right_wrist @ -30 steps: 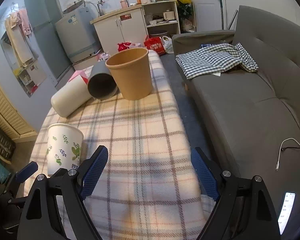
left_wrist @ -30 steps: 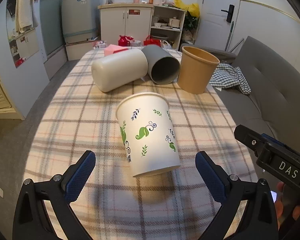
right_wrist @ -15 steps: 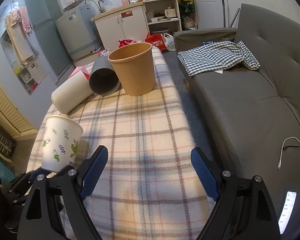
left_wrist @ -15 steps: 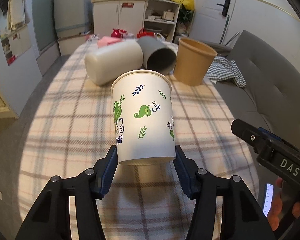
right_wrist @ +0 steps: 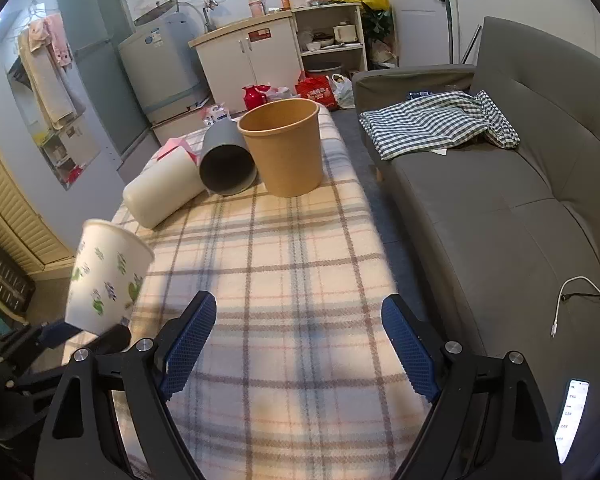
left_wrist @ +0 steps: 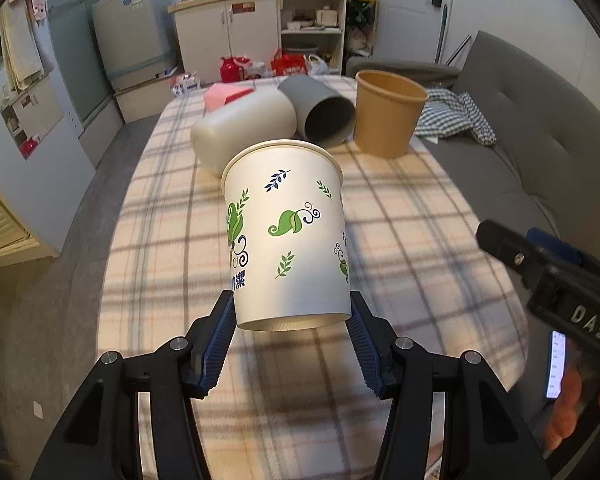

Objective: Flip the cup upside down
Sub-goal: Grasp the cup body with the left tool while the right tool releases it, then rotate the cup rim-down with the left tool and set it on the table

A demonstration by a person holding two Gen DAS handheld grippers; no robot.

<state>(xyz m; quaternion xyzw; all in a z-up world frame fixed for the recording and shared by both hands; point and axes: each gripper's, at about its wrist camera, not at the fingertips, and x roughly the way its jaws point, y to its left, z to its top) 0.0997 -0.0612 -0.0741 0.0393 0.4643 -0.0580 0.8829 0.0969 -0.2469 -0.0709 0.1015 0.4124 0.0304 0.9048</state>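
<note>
Cup [left_wrist: 285,236]: white paper with green leaf print; rim up, tilted a little; lifted clear of the table [left_wrist: 400,216]
Left gripper [left_wrist: 291,344]: blue pads clamped on the cup's base from both sides
Right gripper [right_wrist: 295,344]: jaws spread wide; nothing between them; above the plaid cloth
Far end: cream canister [left_wrist: 243,132] and grey tube [left_wrist: 320,114] lying down, touching; brown tub [left_wrist: 388,114] upright just beside
Sofa [right_wrist: 500,208]: right of table; checked cloth [right_wrist: 436,120] on it
</note>
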